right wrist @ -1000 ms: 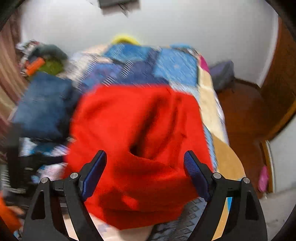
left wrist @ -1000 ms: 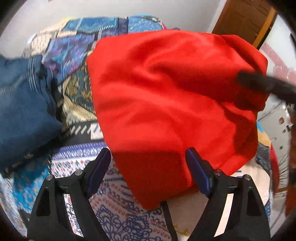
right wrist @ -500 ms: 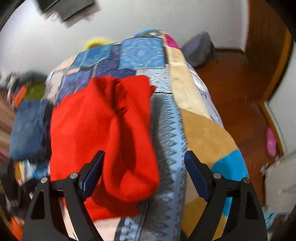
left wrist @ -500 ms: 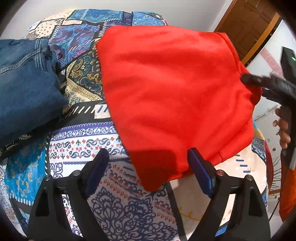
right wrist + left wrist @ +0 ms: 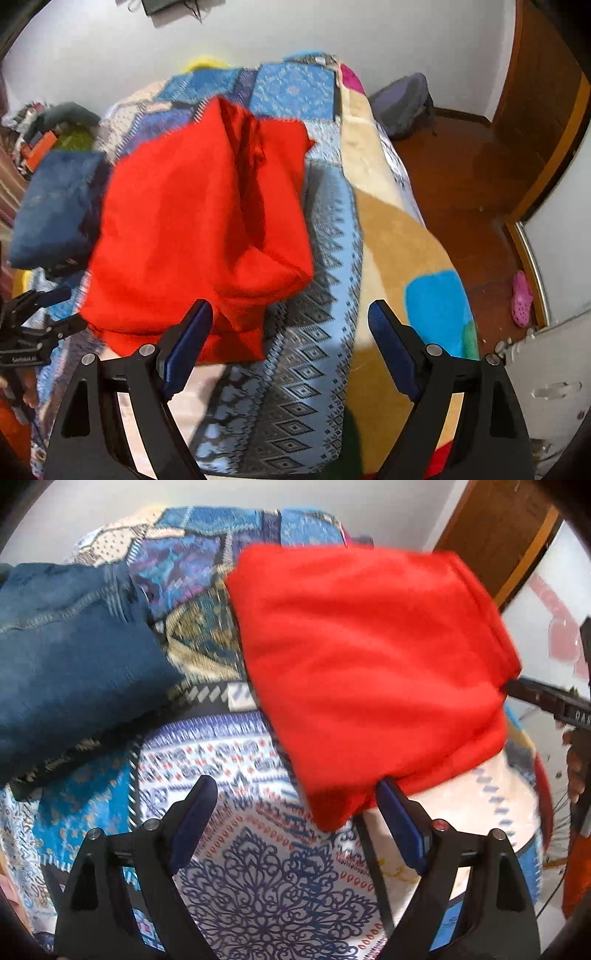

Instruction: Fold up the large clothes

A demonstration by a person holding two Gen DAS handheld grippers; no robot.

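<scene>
Bed [image 5: 391,236] covered by patchwork quilt [image 5: 258,878], blue, purple and tan panels. White wall [image 5: 332,33] behind the bed's far end. Red-brown wood floor [image 5: 465,184] to the right of the bed. Wooden door [image 5: 543,92] at far right; same door [image 5: 495,531] at upper right in left view. Grey bag [image 5: 402,103] on floor by the wall. Pink clog [image 5: 521,299] on floor near a white panel. Even light.

Bare patterned patchwork bedspread [image 5: 258,867] in front of folded red fleece garment [image 5: 362,672]: open passage. Folded blue denim jeans [image 5: 66,657] block far left. Right of garment, blue-grey diamond-patterned strip [image 5: 314,350] lies clear.
</scene>
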